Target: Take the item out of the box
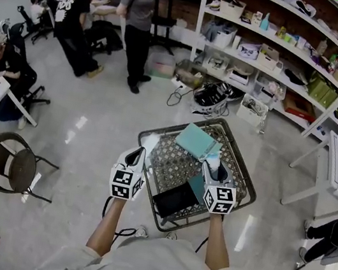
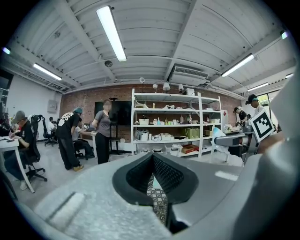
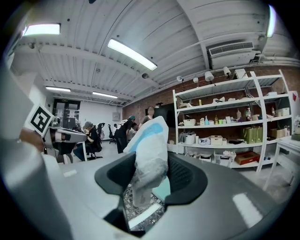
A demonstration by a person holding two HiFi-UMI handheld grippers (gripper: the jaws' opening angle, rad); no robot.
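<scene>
left gripper [image 2: 153,159]: clenched, apparently empty | right gripper [image 3: 151,164]: grasps packet [image 3: 150,138]; head view unclear

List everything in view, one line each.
table: one, grey wire mesh, in front of the person
box: one, teal, table's far side
flat panel: one, black, table's near edge
packet: one, white and blue, between the right gripper's jaws
shelves: one white unit, loaded, far right
chair: one, brown, floor at left
people: several, dark clothes, far left
left gripper: shut, empty
right gripper: shut on the packet
</scene>
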